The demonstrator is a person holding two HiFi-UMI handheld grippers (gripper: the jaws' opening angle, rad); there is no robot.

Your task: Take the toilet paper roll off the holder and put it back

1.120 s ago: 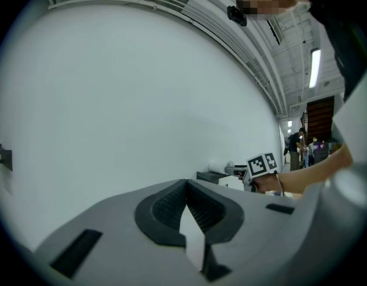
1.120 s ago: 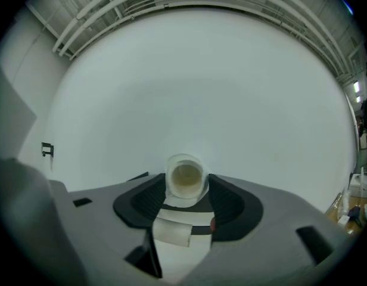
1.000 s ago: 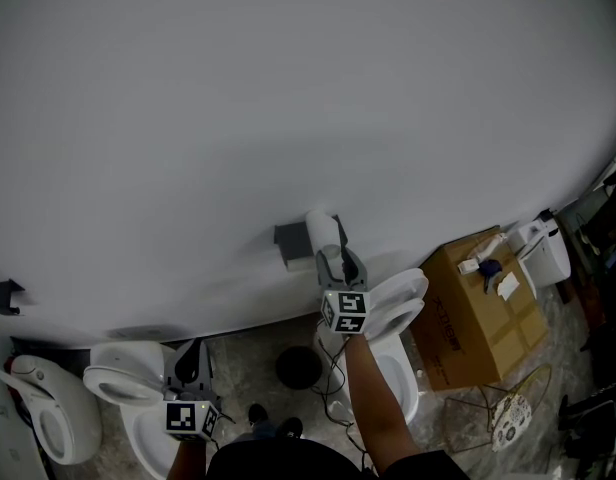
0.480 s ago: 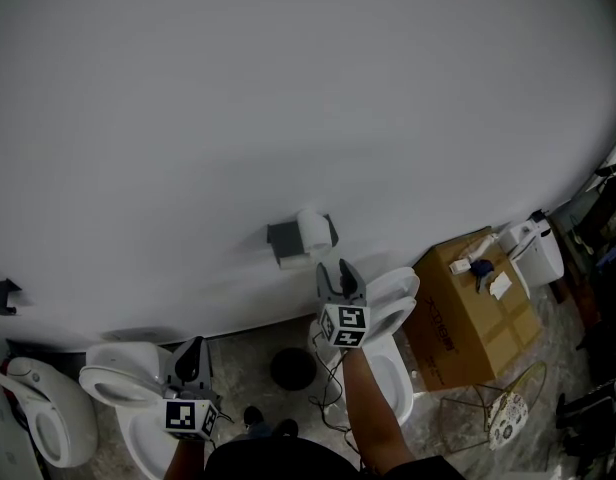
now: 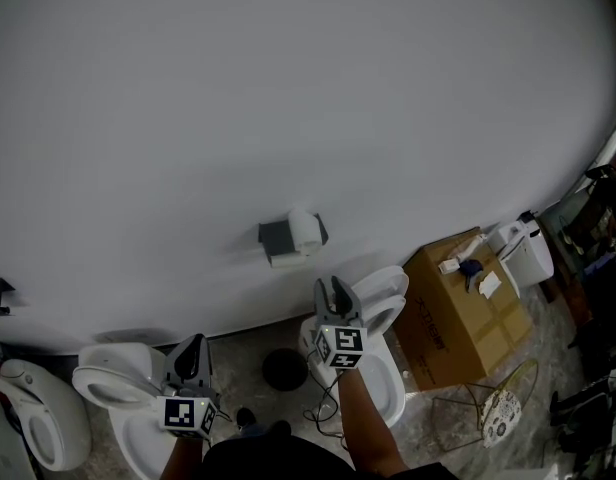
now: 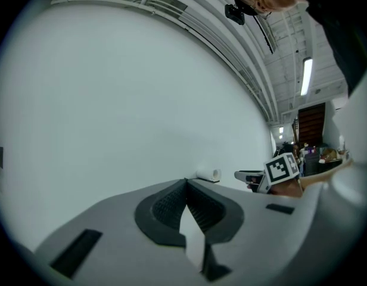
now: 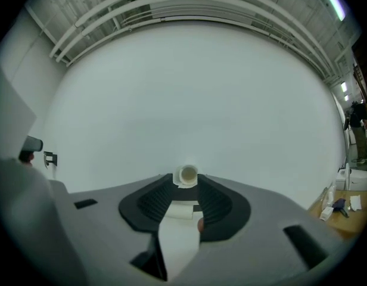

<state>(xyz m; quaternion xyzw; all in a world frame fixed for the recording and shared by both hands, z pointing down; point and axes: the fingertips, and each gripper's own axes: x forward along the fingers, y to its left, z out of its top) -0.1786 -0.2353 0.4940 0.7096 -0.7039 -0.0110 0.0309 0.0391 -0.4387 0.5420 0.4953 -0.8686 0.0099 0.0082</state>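
Observation:
The white toilet paper roll [image 5: 304,230] sits on its grey wall holder [image 5: 276,236]. My right gripper [image 5: 331,288] hovers below and in front of it, clear of it, pointing at the wall. Its jaws have just been closing, and they stand open with a narrow gap and nothing between them. In the right gripper view the roll [image 7: 187,174] shows end-on just beyond the jaw tips. My left gripper [image 5: 191,353] hangs low at the left, shut and empty. In the left gripper view the roll [image 6: 208,174] appears far off, beside the right gripper [image 6: 255,176].
A white toilet with raised lid [image 5: 378,308] stands under the right gripper, another toilet [image 5: 113,388] under the left one. A cardboard box [image 5: 466,303] with small items is at the right, and a black round object [image 5: 285,368] lies on the floor.
The right gripper has let go of the roll and drawn back down from the wall, its jaws narrowing. The roll stays on the holder. The left gripper has kept still.

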